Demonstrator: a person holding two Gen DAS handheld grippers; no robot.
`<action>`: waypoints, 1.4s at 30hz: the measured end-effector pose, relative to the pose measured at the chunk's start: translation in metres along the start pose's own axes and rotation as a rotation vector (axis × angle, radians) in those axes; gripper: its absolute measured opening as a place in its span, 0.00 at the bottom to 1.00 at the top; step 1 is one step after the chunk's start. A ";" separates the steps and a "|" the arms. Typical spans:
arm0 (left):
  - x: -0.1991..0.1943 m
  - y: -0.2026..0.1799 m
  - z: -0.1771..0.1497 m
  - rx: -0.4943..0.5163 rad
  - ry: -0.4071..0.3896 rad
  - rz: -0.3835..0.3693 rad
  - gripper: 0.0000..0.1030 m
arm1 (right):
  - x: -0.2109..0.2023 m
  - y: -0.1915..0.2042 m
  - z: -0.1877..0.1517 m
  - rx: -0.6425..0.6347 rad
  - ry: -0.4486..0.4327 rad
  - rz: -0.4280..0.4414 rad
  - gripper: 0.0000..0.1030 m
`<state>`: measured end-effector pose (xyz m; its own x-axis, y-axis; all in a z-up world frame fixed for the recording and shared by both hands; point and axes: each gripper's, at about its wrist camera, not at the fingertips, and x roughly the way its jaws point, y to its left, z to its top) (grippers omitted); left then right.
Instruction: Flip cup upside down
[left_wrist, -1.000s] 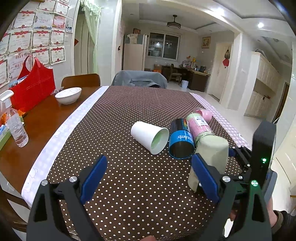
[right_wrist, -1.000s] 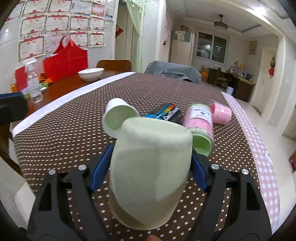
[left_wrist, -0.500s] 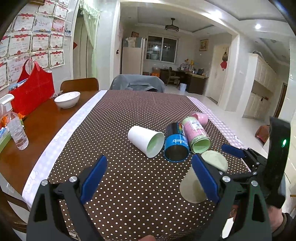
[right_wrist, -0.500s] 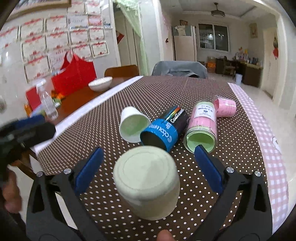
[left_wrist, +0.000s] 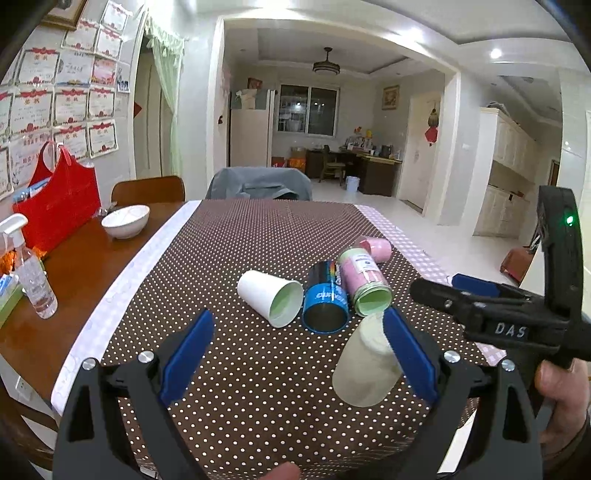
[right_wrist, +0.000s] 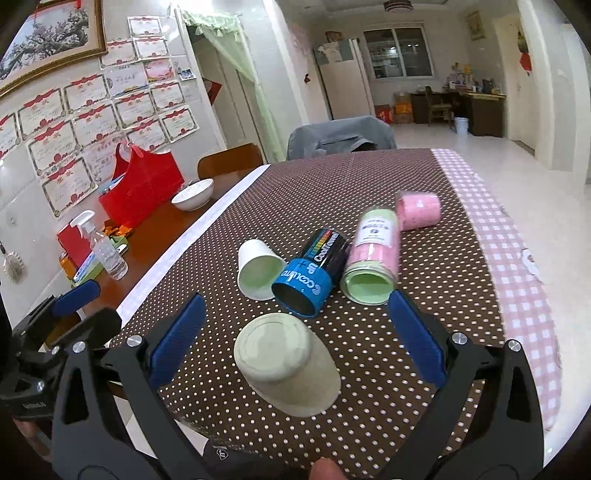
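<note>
The pale green cup (right_wrist: 291, 365) stands upside down on the dotted brown tablecloth (right_wrist: 332, 184), base up, near the front edge. My right gripper (right_wrist: 295, 336) is open, its blue pads wide on either side of the cup and apart from it. In the left wrist view the cup (left_wrist: 365, 369) shows at lower right, partly behind my pad. My left gripper (left_wrist: 295, 354) is open and empty, to the left of the cup. The right gripper's body (left_wrist: 517, 317) shows at the right of that view.
Behind the cup lie a white paper cup (right_wrist: 258, 273), a blue can (right_wrist: 310, 280), a pink-and-green jar (right_wrist: 373, 258) and a pink cup (right_wrist: 419, 208). On the bare wood at left are a white bowl (left_wrist: 125, 220), a red bag (left_wrist: 55, 206) and a spray bottle (left_wrist: 31, 273).
My right gripper set the green cup upside down on the cloth, opened and drew back from it. The left gripper has stayed open and nearly still.
</note>
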<state>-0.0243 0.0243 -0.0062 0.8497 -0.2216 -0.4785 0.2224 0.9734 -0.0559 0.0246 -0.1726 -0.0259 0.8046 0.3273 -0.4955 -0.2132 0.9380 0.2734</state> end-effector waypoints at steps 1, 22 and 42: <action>-0.003 -0.002 0.001 0.004 -0.003 -0.001 0.89 | -0.007 0.001 0.001 -0.007 -0.007 -0.008 0.94; -0.076 -0.036 0.019 0.028 -0.099 0.119 0.89 | -0.102 0.013 -0.010 -0.105 -0.188 -0.203 0.94; -0.100 -0.044 0.023 0.030 -0.153 0.125 0.89 | -0.118 0.034 -0.010 -0.130 -0.245 -0.202 0.94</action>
<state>-0.1081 0.0027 0.0647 0.9339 -0.1076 -0.3409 0.1227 0.9922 0.0229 -0.0829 -0.1784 0.0330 0.9435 0.1108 -0.3121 -0.0919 0.9930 0.0746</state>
